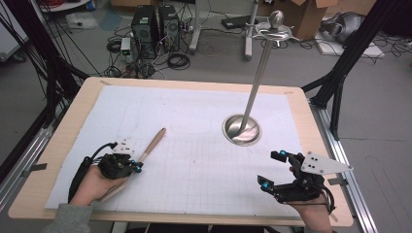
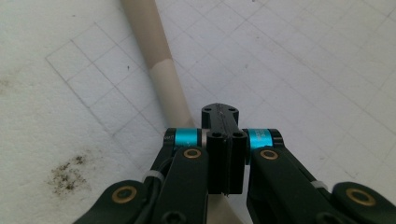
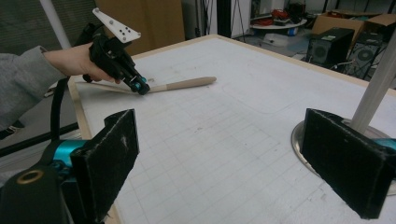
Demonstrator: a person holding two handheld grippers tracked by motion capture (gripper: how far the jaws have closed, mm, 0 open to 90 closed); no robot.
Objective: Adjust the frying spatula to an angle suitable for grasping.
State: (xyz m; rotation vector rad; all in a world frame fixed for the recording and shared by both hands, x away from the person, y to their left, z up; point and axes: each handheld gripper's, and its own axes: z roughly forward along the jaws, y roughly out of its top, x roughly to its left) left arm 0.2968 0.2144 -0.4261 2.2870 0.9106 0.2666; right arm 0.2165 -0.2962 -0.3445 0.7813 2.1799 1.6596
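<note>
- Nearest, at the table's (image 1: 58, 145) front right, the right gripper (image 1: 272, 169) hovers over the white gridded sheet (image 1: 194, 165) with its jaws spread wide; in the right gripper view the two padded fingers (image 3: 109, 158) stand far apart with bare sheet between them.
- At the front left, the left gripper (image 1: 137, 166) sits low over the sheet, held in a hand (image 1: 94, 187) coming out of a grey sleeve (image 1: 68, 219).
- Its jaws are pressed together; in the left gripper view the black fingertips (image 2: 223, 140) meet with no gap.
- A wooden stick (image 1: 148, 150) lies on the sheet, slanting from under the left hand up toward the middle of the table. In the left gripper view it passes under the closed tips and runs away to the upper left (image 2: 159, 60); whether the tips touch or pinch it cannot be told.
- Farther back and to the right, a round metal base (image 1: 241, 130) rests on the sheet, well apart from both grippers, with a slim metal pole (image 1: 257, 82) rising from it to a knob on top.
- Beyond the table, computer towers (image 1: 154, 24), cables and cardboard boxes (image 1: 311, 14) stand on the floor.
</note>
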